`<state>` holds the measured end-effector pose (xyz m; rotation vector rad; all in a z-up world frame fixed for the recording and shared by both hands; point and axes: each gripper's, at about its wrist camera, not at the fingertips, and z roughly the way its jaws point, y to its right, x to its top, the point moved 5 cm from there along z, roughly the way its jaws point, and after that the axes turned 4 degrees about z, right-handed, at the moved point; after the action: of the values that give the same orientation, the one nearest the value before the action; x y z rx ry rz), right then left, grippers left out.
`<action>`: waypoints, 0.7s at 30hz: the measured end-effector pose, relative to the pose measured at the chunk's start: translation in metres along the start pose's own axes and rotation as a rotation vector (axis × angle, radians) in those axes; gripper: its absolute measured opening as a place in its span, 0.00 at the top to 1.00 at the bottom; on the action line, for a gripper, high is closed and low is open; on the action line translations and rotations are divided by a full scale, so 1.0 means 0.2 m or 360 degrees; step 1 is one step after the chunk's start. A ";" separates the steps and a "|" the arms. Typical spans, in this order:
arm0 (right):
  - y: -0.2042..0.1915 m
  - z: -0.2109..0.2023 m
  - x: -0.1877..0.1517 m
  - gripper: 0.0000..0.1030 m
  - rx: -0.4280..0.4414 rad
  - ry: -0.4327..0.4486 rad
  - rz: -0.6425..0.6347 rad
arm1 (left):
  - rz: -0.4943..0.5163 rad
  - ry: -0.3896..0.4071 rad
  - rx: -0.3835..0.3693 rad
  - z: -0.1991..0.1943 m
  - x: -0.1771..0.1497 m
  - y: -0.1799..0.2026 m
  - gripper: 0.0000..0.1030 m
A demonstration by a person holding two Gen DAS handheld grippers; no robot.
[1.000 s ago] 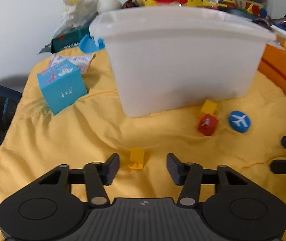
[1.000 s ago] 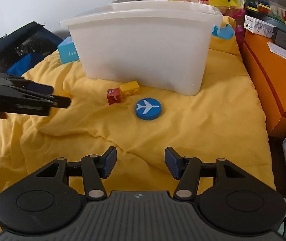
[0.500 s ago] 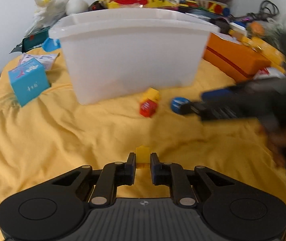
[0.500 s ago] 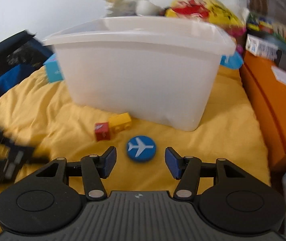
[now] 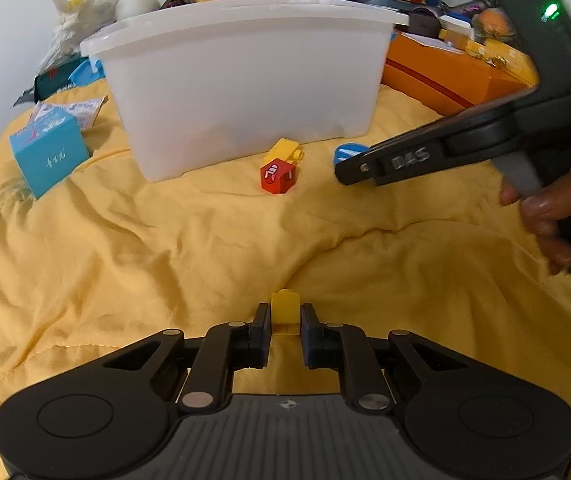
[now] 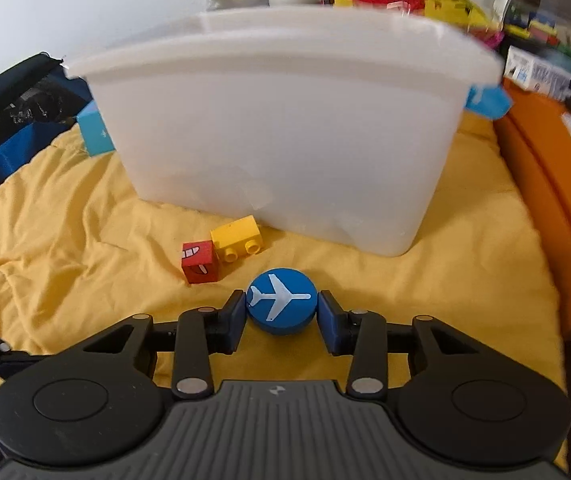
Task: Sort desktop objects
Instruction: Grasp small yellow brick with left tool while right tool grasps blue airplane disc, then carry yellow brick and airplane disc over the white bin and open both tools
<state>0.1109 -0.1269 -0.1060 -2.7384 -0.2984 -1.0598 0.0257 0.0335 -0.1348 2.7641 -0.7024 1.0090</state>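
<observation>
1. Small yellow brick [image 5: 285, 307]: clamped between the pads of the left tool [image 5: 285, 322], low over the yellow cloth [image 5: 165, 248], well in front of the bin.
2. Blue airplane disc [image 6: 281, 300]: lies on the cloth between the closing jaws of the right tool [image 6: 281, 310]; the pads stand at its edges.
3. Right tool, left-wrist view: angled down toward the disc, its handle in a person's hand [image 5: 549, 216].
4. Red cube [image 6: 200, 262] and second yellow brick [image 6: 237, 238]: touching, just beside the disc.
5. White bin [image 6: 285, 128]: upright behind them.
</observation>
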 end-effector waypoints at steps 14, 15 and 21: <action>-0.07 -0.15 -0.22 0.59 0.0056 -0.0117 -0.0042 | -0.0033 -0.0029 -0.0035 -0.02 -0.01 0.02 0.83; -0.07 -0.16 -0.22 0.59 0.0059 -0.0117 -0.0037 | -0.0037 -0.0025 -0.0037 -0.02 0.00 0.02 0.83; -0.09 -0.24 -0.12 0.59 0.0065 -0.0024 -0.0087 | -0.0031 0.0116 -0.0001 -0.15 0.17 -0.04 0.83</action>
<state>0.0577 -0.1243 -0.0858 -2.7176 -0.3946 -1.0347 0.0358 0.0357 -0.0896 2.7125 -0.6645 1.0993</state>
